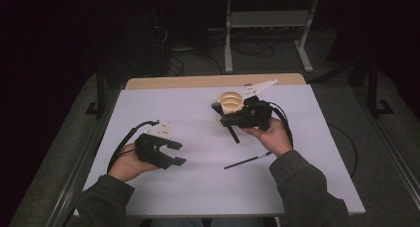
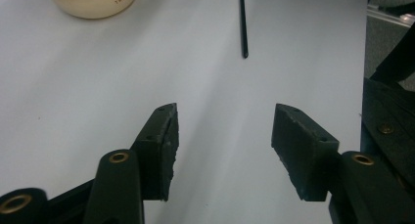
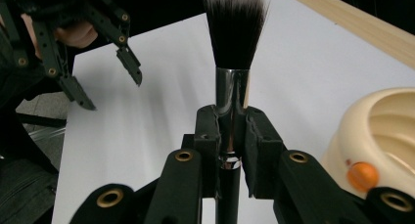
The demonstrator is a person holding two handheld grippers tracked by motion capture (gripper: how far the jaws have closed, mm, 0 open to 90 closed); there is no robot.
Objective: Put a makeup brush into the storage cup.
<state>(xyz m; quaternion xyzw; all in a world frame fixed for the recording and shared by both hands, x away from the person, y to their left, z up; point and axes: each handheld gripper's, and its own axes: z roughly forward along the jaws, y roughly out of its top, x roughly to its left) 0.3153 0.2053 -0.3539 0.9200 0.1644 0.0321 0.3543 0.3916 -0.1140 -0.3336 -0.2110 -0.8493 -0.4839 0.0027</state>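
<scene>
My right gripper (image 1: 225, 119) (image 3: 230, 136) is shut on a makeup brush (image 3: 234, 48) (image 1: 224, 122), clamping its silver ferrule with the dark, white-tipped bristles pointing away from the camera. A cream round bowl-like device (image 1: 231, 102) (image 3: 379, 136) (image 2: 95, 1) sits just beside that gripper, with an orange button on its side. My left gripper (image 1: 179, 152) (image 2: 222, 131) hovers open over the white table surface (image 1: 198, 177) at the left, nothing between its pads. A thin black brush (image 1: 246, 161) (image 2: 242, 23) lies on the table near the right hand.
The white sheet covers a wooden table whose far edge (image 1: 213, 81) shows. Beyond it stand a metal desk frame (image 1: 267, 33) and cables on the floor. Table rails run along both sides.
</scene>
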